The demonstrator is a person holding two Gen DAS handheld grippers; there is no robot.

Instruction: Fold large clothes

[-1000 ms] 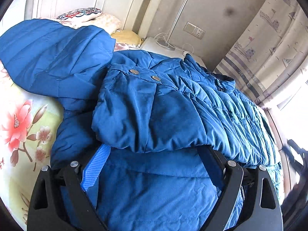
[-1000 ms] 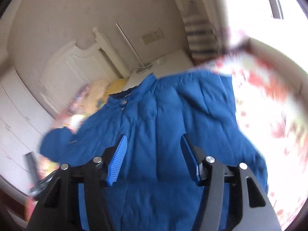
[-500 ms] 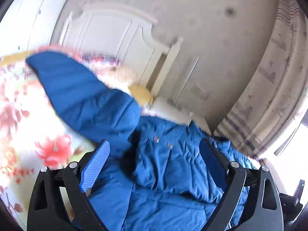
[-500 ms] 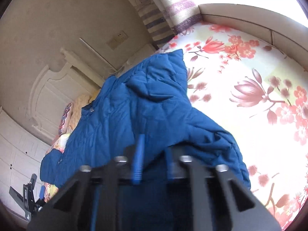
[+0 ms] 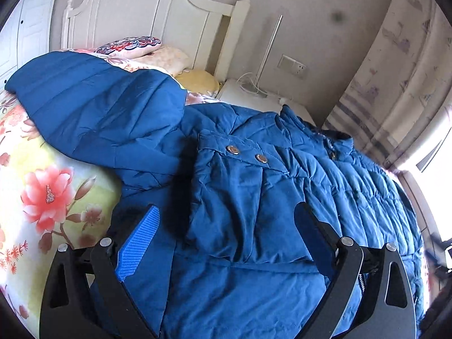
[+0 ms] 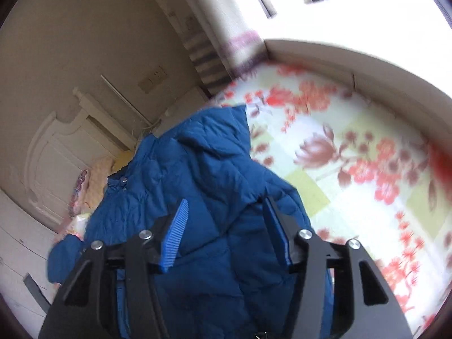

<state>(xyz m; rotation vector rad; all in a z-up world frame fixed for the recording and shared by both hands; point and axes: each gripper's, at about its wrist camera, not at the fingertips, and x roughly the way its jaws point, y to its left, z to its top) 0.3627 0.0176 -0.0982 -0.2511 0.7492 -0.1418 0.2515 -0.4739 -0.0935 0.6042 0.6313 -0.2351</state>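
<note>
A large blue quilted jacket (image 5: 254, 186) lies spread on a bed with a floral sheet (image 5: 42, 186). One sleeve (image 5: 93, 113) stretches out to the far left, and a folded flap with two metal snaps (image 5: 245, 154) lies on top. My left gripper (image 5: 226, 226) is open and empty, just above the jacket's body. In the right wrist view the jacket (image 6: 197, 169) lies below my right gripper (image 6: 226, 223), which is open and empty above it. A folded sleeve lies across the jacket's right side.
A white headboard (image 5: 147, 14) and pillows (image 5: 141, 48) stand at the far end. A white nightstand (image 5: 254, 96) with cables sits beside them. Curtains (image 5: 395, 65) hang on the right. The floral sheet (image 6: 367, 155) extends right of the jacket.
My right gripper was shut half a second ago and is now open. My left gripper stayed open, lifted and swung, then came back low over the jacket.
</note>
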